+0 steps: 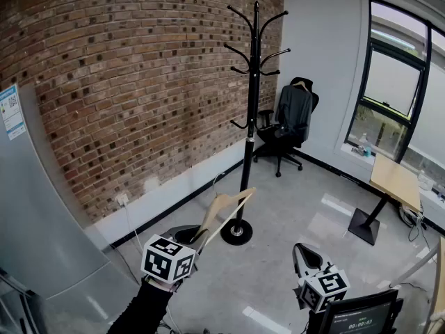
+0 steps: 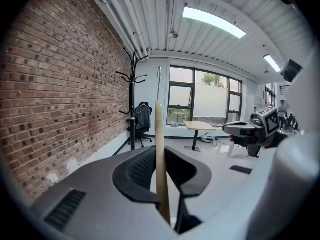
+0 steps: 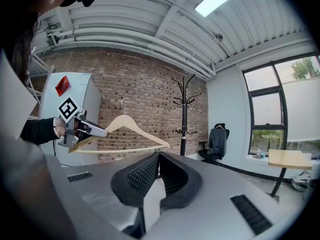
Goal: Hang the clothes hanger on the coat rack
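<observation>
1. Nearest, at the lower left of the head view, the left tool [image 2: 161, 169] is clamped on the wooden hanger [image 3: 123, 121]. Its own view shows the jaws a little apart, pressing on the wood from both sides.
2. At the lower right of the head view, the right tool [image 3: 158, 176] has its jaws together with nothing between them. It is well apart from the hanger.
3. The left gripper view shows the hanger edge-on, as a thin pale strip rising from the jaws. Only the right gripper view shows its whole shape: sloping shoulders, a straight lower bar and a metal hook on top. There it is held by one end, in the air.
4. Farther off, the black coat rack [image 1: 254, 117] stands by the brick wall [image 1: 139, 82]. The head view alone shows its round base on the floor. The hanger is well short of its hooks.
5. Farthest, a chair [image 1: 292, 127] with a dark garment stands in the corner, and a bench [image 1: 395, 179] sits under the window.
</observation>
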A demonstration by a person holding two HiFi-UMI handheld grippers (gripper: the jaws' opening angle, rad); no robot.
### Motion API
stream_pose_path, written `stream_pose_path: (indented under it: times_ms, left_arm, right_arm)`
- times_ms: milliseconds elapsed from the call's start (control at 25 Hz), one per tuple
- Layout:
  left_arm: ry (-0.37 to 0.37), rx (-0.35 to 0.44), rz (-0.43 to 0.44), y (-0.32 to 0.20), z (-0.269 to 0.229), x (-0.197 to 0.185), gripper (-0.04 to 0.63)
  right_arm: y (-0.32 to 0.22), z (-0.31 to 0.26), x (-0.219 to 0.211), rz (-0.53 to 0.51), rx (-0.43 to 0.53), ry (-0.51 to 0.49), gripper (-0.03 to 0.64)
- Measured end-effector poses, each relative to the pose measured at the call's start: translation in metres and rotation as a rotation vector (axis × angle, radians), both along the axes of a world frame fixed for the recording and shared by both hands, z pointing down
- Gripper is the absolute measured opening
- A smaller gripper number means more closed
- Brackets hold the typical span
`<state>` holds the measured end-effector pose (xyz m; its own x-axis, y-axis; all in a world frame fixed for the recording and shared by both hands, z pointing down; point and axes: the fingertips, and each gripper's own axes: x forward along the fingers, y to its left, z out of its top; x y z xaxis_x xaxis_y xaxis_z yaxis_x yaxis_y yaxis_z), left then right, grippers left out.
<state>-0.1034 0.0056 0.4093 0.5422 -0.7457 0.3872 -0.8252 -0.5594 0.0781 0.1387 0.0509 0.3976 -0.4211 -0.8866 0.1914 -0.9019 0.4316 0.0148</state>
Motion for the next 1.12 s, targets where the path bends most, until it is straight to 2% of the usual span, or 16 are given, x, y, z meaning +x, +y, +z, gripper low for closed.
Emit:
stream_pose_path:
  times_ms: [360, 560, 800, 1120]
  left_arm:
    - [-0.038, 0.016, 0.018, -0.03, -0.006, 0.01, 0.057]
    - [-0.048, 0.03, 0.043, -0.065, -0.014, 0.013, 0.057]
    - [-0.034, 0.044, 0.084, -0.131, -0.021, 0.02, 0.057]
    - [-0.027, 0.076, 0.131, -0.236, -0.04, 0.018, 0.057]
  right_arm:
    - [-0.025, 0.003, 0.009, 0.01, 0.021, -0.019, 0.009]
    - [-0.053, 0.004, 0.001, -0.007, 0.036, -0.006, 0.009]
    - [-0.111, -0.004, -0.004, 0.014, 0.058, 0.013, 0.009]
    - [-0.22, -0.04, -0.017, 0.073, 0.091, 0.02, 0.009]
